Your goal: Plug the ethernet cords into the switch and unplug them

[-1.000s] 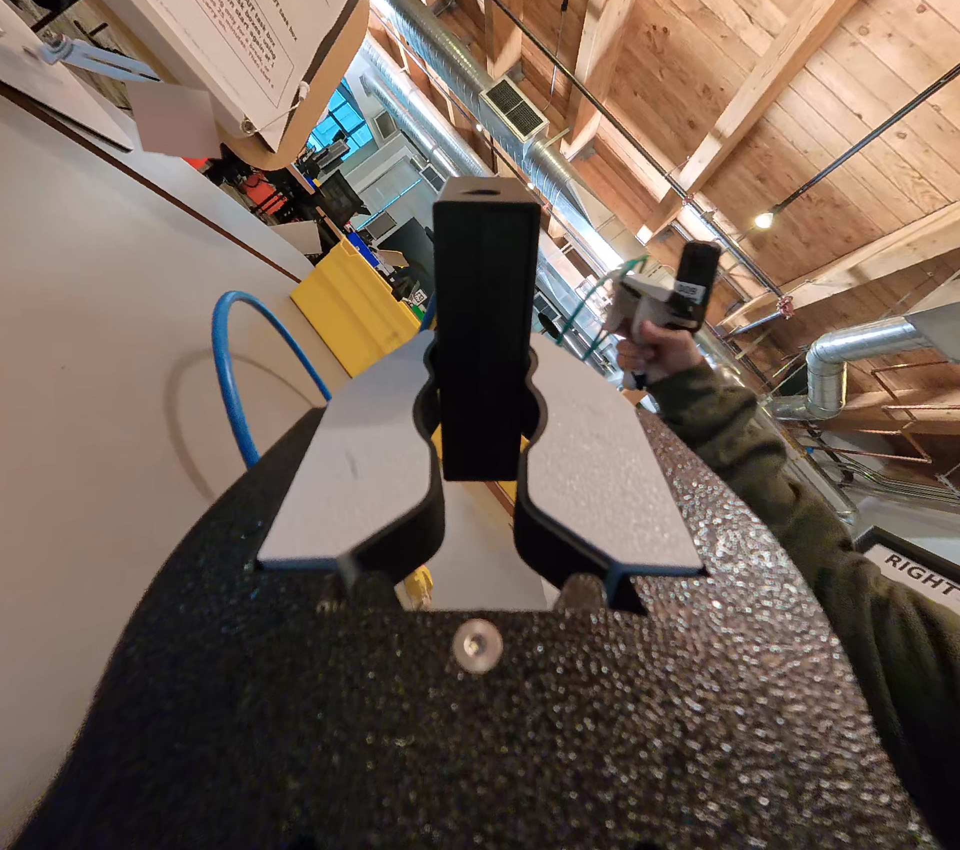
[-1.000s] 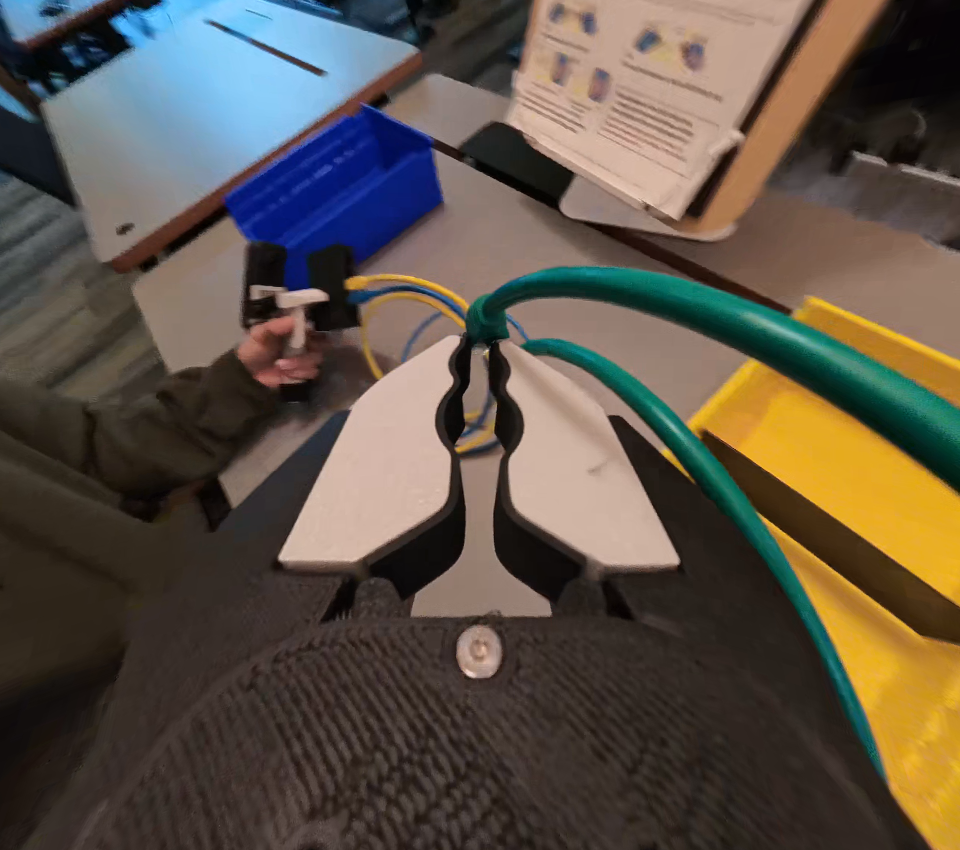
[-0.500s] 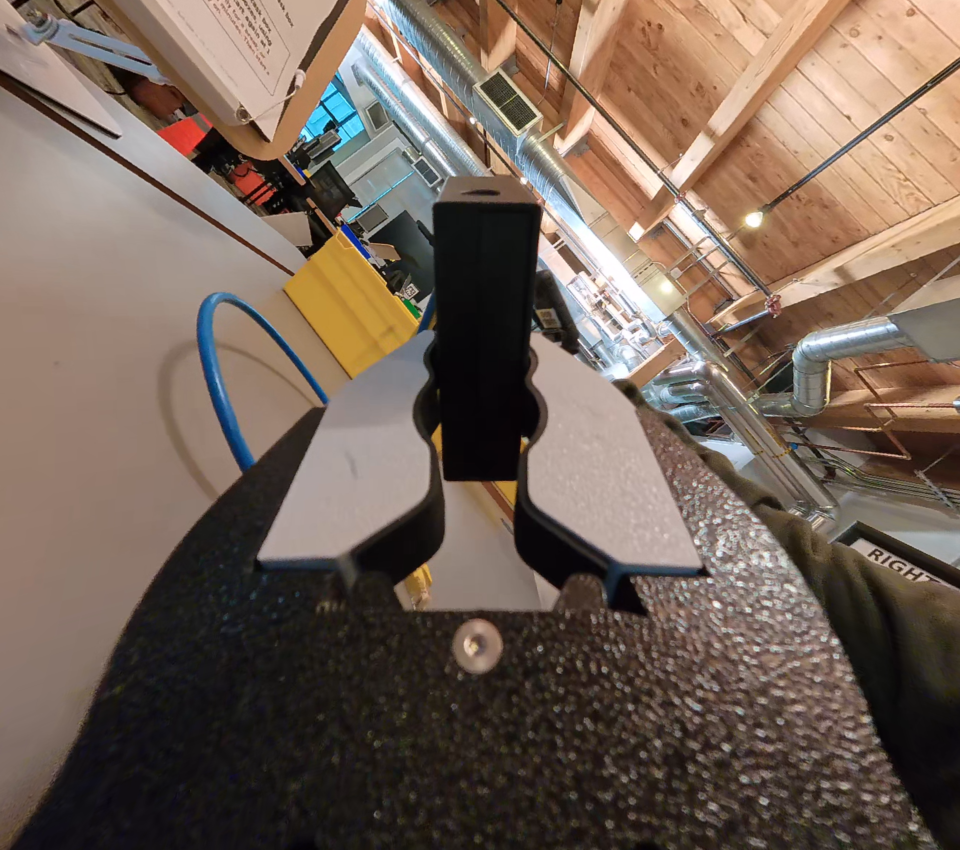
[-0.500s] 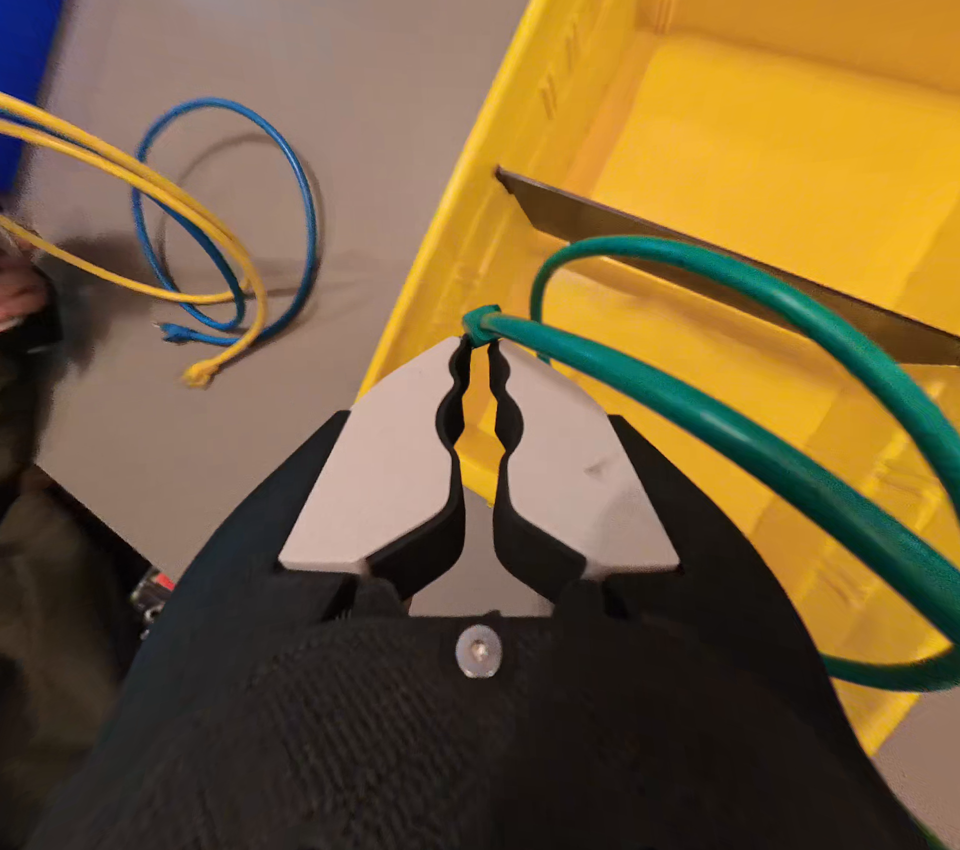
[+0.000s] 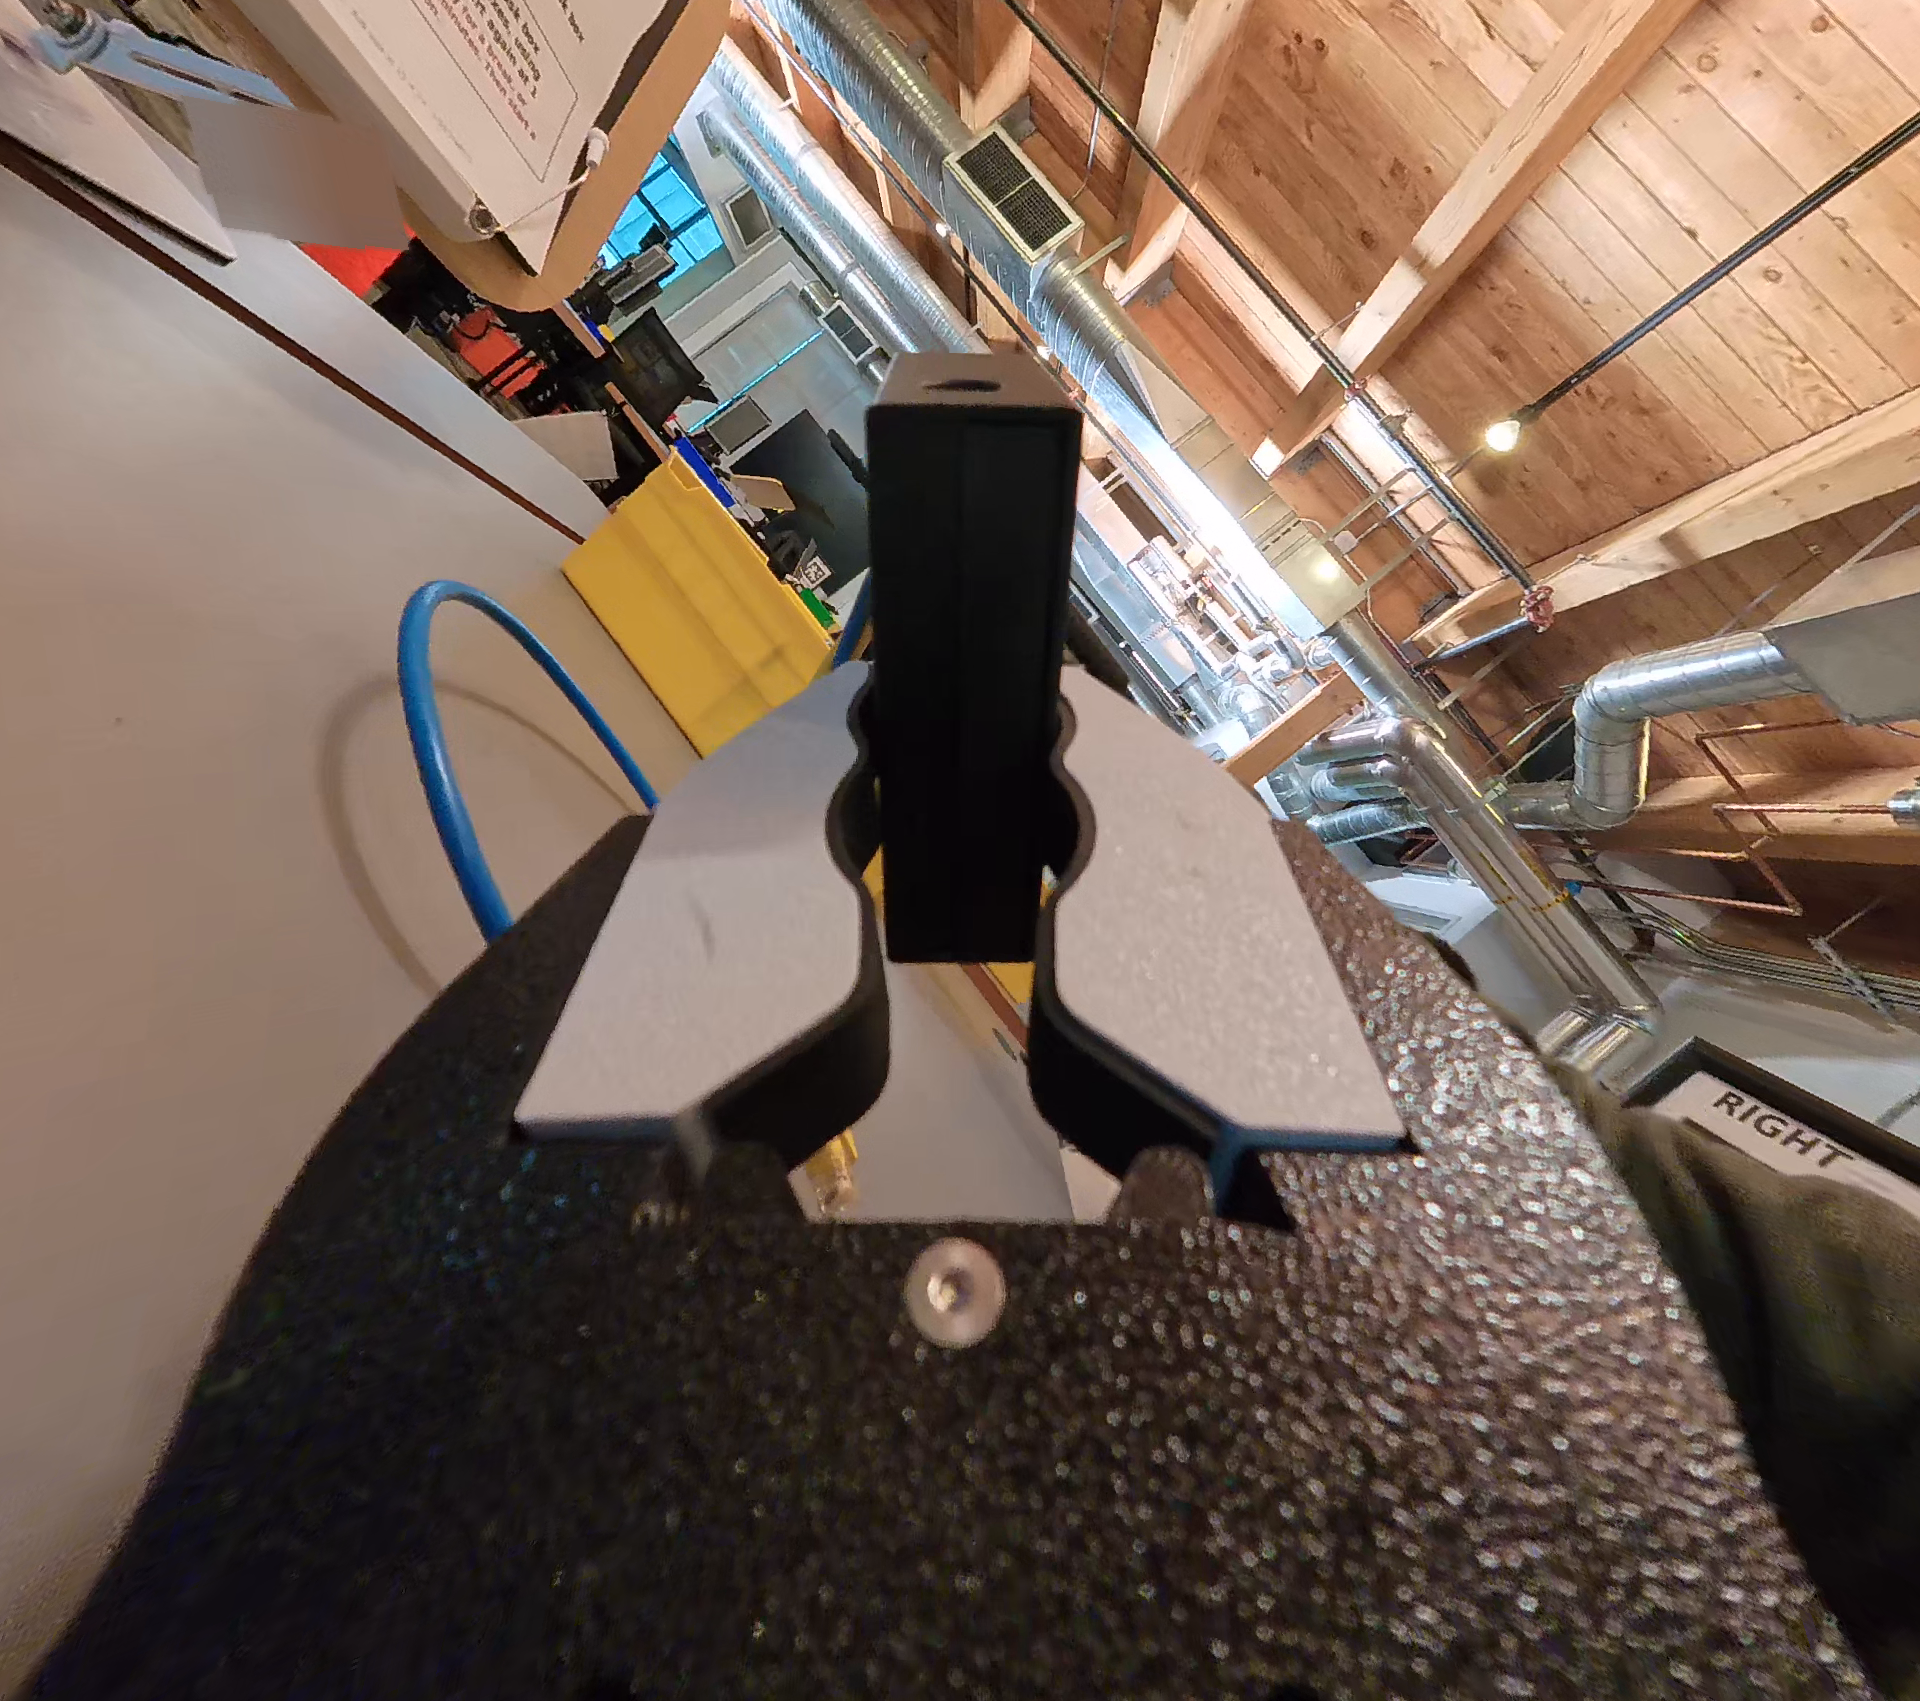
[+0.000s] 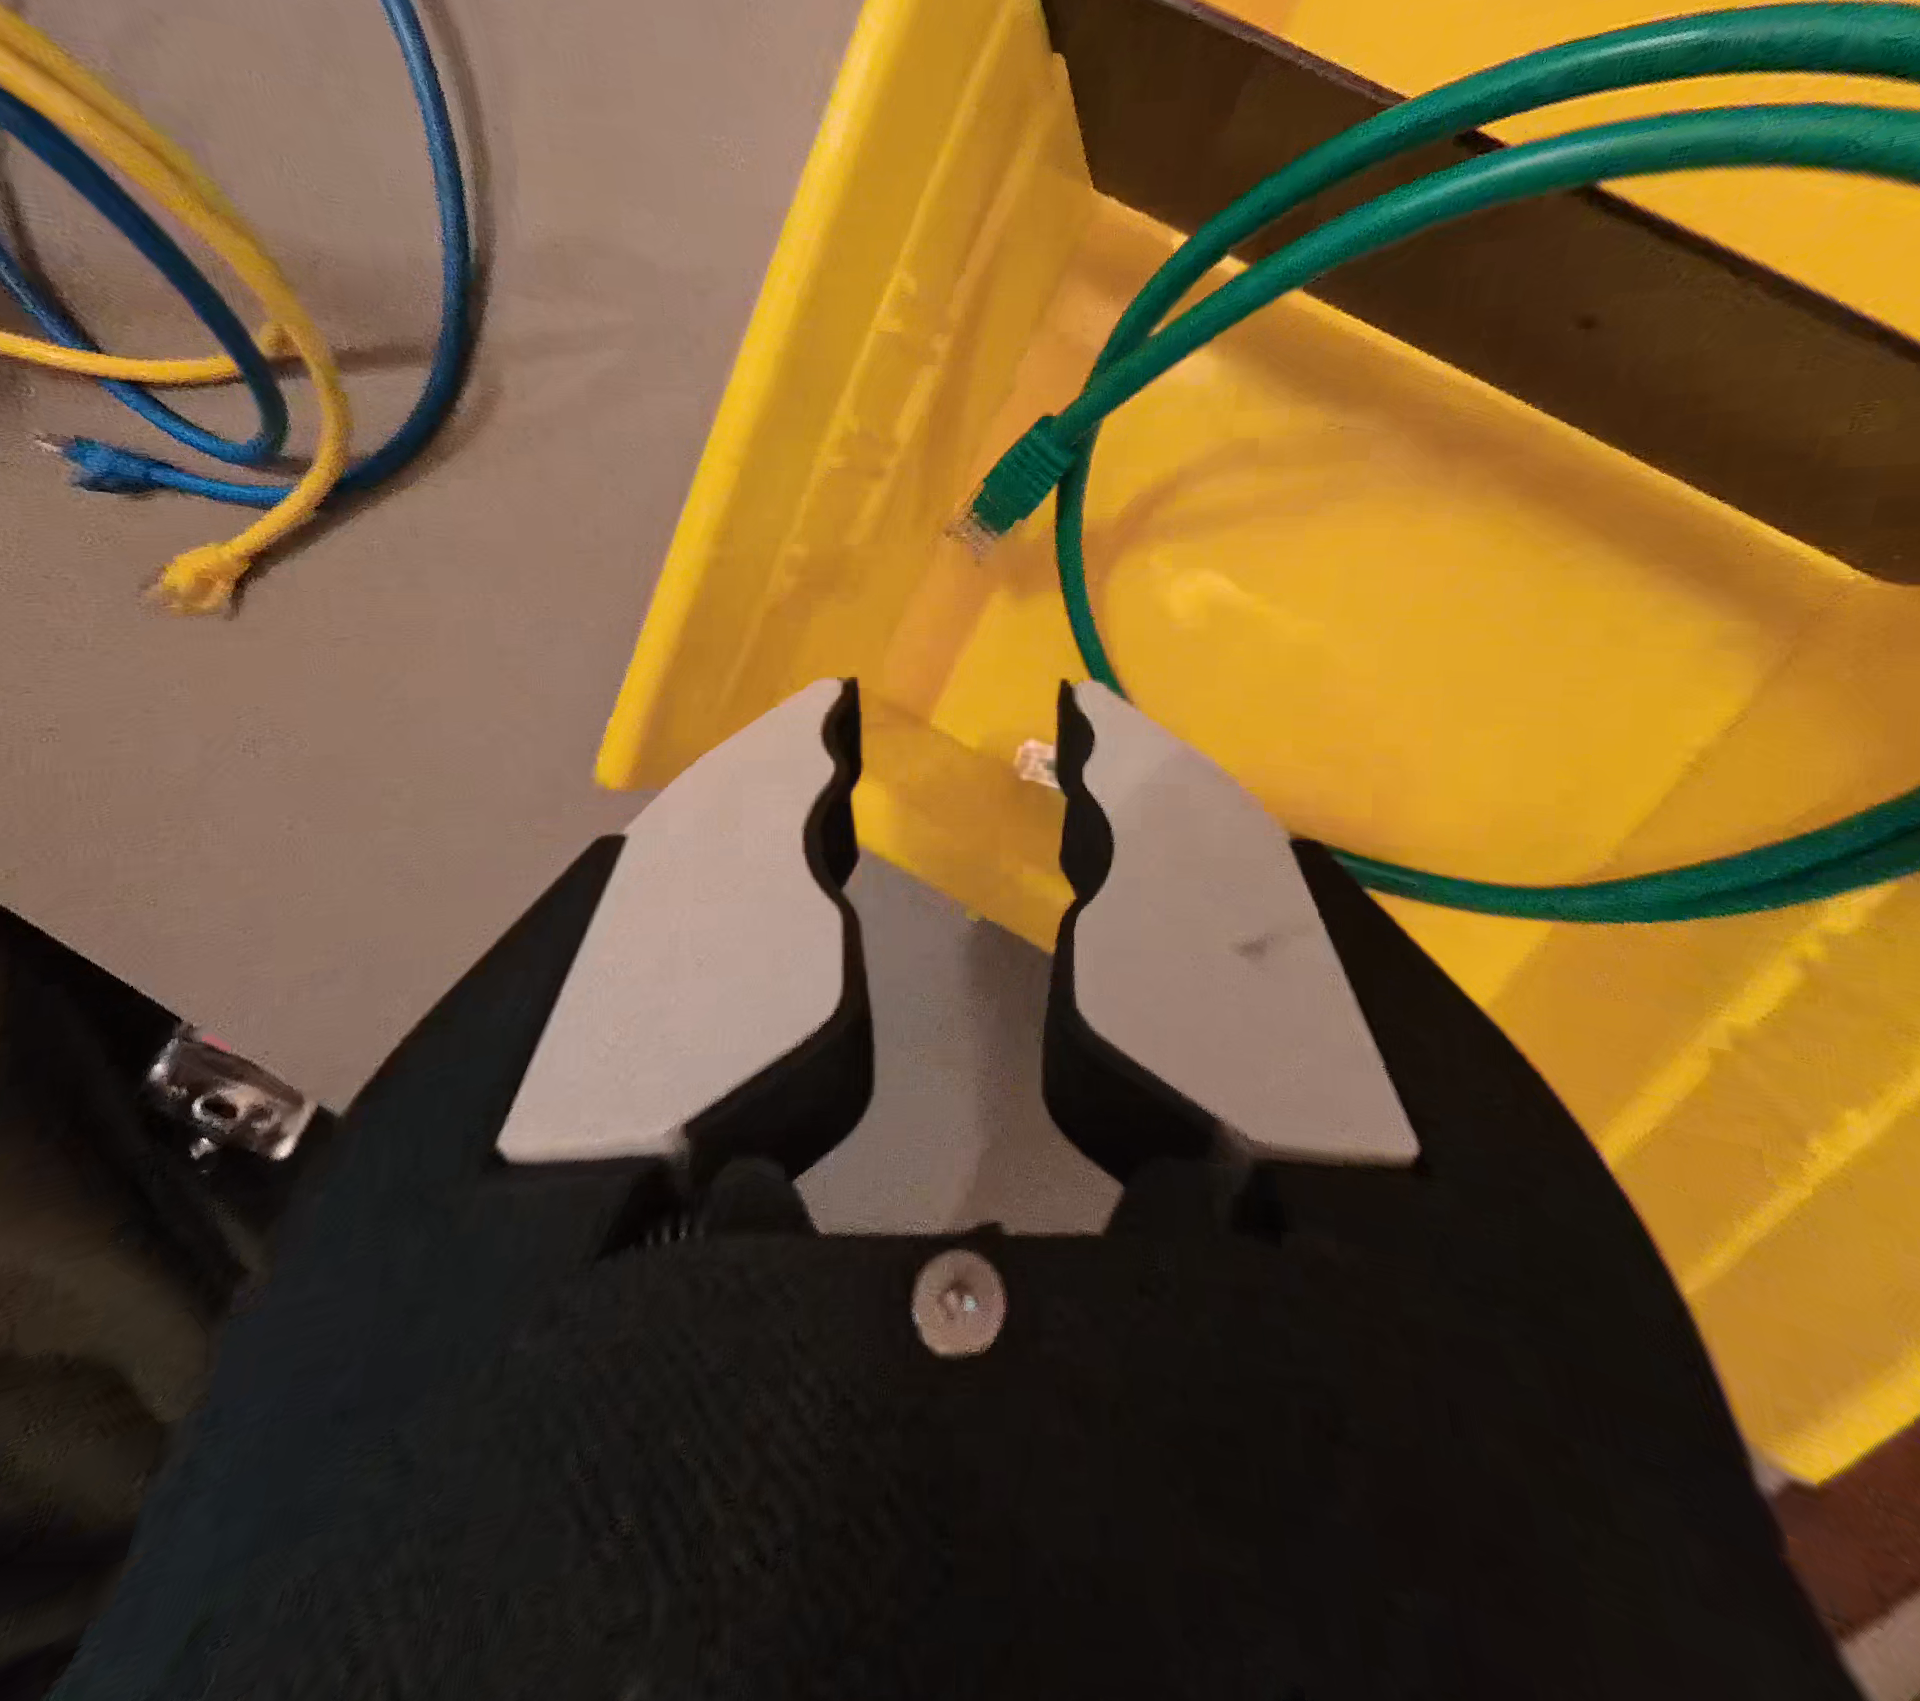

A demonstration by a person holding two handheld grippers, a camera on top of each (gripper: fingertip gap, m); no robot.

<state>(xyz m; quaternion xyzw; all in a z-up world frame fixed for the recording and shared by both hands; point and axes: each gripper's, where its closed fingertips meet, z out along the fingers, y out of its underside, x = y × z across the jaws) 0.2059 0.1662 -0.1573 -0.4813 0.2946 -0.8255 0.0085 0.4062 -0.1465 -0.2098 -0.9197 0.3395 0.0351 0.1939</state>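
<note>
The right tool [image 6: 958,778] has just spread open, dropping the green ethernet cord [image 6: 1226,280] into the yellow bin [image 6: 790,425], so that cord looks finished, while the left tool [image 5: 961,804] stays clamped on the black switch [image 5: 966,664].

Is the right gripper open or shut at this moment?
Open. The right gripper shows a clear gap between its fingers, nothing held; the green cable lies apart from it in the yellow bin.

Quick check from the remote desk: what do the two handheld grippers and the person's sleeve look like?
Both grippers, left gripper and right gripper, have flat pale-grey fingers with black wavy inner edges, on a rough black body with a silver screw. The sleeve is dark olive fabric.
</note>
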